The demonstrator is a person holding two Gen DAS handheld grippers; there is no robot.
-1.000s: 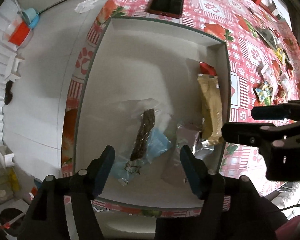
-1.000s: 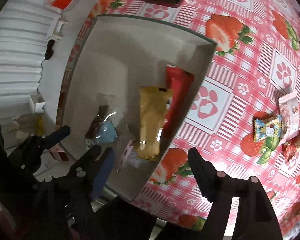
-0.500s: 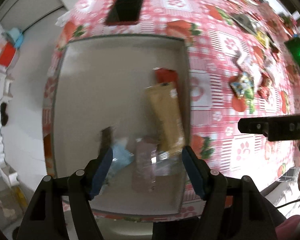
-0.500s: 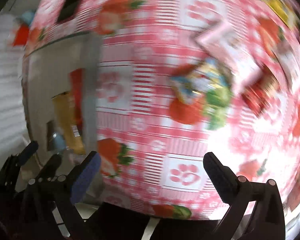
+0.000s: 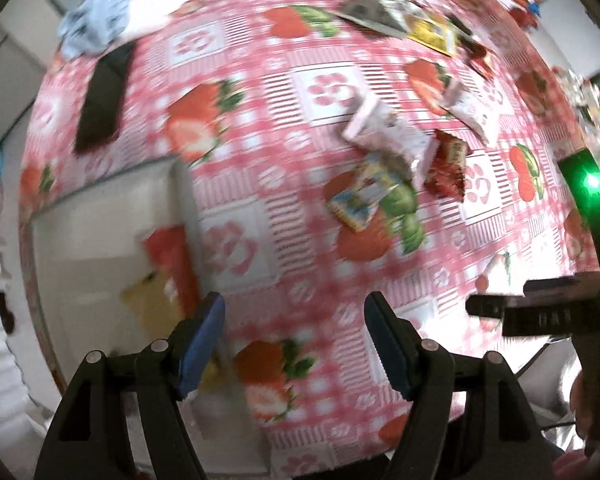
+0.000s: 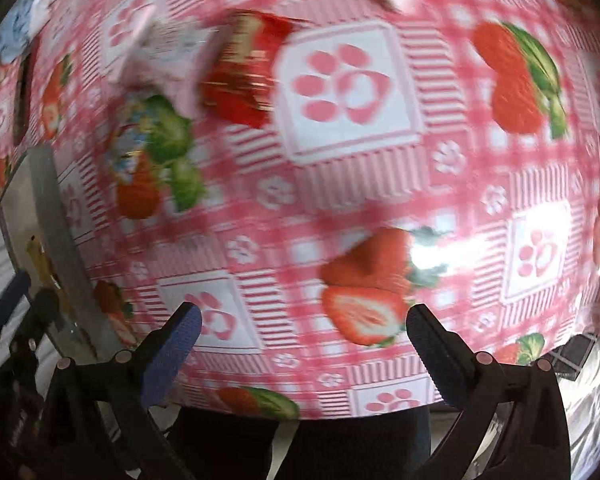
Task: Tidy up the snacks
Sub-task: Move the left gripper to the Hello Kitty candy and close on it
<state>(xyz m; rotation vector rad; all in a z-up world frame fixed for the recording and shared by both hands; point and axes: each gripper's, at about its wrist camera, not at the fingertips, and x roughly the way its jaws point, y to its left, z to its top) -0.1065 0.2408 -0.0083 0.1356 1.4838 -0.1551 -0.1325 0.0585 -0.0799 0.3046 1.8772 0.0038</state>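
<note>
My left gripper (image 5: 294, 320) is open and empty above the strawberry tablecloth, just right of the white tray (image 5: 96, 216). The tray holds a red packet (image 5: 166, 252) and a tan packet (image 5: 152, 300). Loose snacks lie farther right: a blue-and-yellow packet (image 5: 360, 200), a dark red packet (image 5: 450, 168) and white-pink packets (image 5: 384, 132). My right gripper (image 6: 304, 324) is open and empty over bare tablecloth. In its view the red packet (image 6: 244, 72) and the blue packet (image 6: 130, 140) lie ahead to the left. The tray (image 6: 40, 184) is at the far left.
A black phone (image 5: 104, 96) and a crumpled blue-white cloth (image 5: 100, 28) lie at the table's far left. More packets (image 5: 392, 16) sit at the far edge. The right gripper's body (image 5: 548, 312) shows at the right of the left view. The table's near edge is just below both grippers.
Both grippers have swung right, away from the tray and toward the loose snacks on the cloth. Both stay open and empty. The frames are motion-blurred.
</note>
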